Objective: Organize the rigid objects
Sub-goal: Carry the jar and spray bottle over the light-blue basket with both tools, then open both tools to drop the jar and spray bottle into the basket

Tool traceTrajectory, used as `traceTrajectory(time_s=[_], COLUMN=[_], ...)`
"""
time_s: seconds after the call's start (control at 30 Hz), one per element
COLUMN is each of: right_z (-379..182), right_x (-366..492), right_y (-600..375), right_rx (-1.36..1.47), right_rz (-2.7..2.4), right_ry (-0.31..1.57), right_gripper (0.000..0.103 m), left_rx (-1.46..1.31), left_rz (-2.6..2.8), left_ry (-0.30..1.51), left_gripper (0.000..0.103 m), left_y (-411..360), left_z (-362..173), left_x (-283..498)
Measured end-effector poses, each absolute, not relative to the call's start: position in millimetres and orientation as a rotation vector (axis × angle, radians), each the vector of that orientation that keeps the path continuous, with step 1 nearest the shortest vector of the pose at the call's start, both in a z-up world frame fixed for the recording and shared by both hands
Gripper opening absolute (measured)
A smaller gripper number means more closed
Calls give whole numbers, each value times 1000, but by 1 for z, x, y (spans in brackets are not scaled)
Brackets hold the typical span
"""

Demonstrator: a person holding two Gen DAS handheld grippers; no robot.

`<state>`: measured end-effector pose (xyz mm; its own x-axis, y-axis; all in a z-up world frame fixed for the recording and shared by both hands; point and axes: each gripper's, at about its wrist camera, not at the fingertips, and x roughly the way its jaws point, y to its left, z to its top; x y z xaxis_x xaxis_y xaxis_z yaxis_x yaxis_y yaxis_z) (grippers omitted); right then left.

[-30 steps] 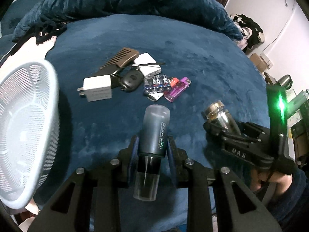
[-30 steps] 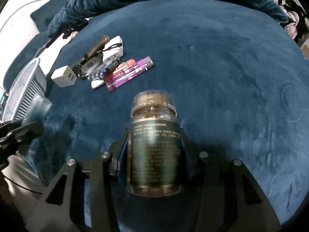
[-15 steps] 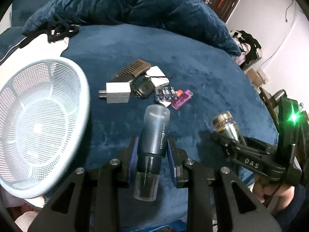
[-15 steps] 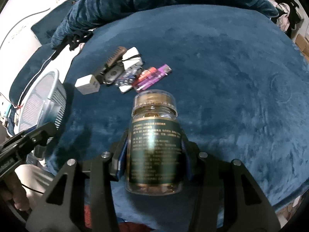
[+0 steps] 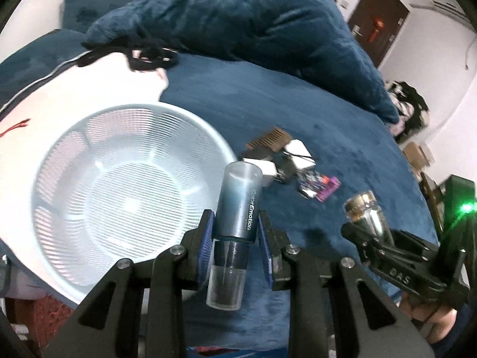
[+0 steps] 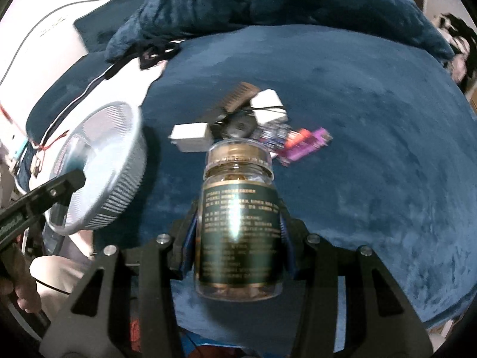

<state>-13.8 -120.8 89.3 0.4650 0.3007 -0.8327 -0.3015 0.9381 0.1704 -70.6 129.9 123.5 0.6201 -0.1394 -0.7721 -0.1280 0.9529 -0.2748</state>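
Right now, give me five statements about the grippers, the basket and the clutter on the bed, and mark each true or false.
1. The left gripper is clamped on a dark tube. True.
2. The right gripper is empty. False: it grips a jar with a green label.
3. The basket already holds a comb. False: the basket is empty; the comb lies on the blanket.
4. A purple lighter lies among the pile on the blanket. True.
5. The white charger sits inside the basket. False: it lies on the blanket, next to the comb.
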Motion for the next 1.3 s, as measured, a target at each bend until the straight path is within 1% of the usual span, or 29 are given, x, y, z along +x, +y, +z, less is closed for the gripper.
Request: traceTrajectory(time_s=[0.27,0.47,0.9,1.3], right_z=[99,103,103,100], right_x=[-11,-6,-4,-3], right_y=[-60,-24,26,39], right_rx=[-62,-84,-85,-76], right_rz=[466,509,569,568], right_ry=[1011,1000,1008,1025], right_gripper=[47,47,47,47], left_rx=[-351,-372,-408,-401], left_rz=[129,168,186,199], left_ry=[892,895,910,922], left_gripper=[29,29,29,29], left_y=[184,209,229,228], left_z=[115,105,89,83], left_x=[-74,-72,-69,-68])
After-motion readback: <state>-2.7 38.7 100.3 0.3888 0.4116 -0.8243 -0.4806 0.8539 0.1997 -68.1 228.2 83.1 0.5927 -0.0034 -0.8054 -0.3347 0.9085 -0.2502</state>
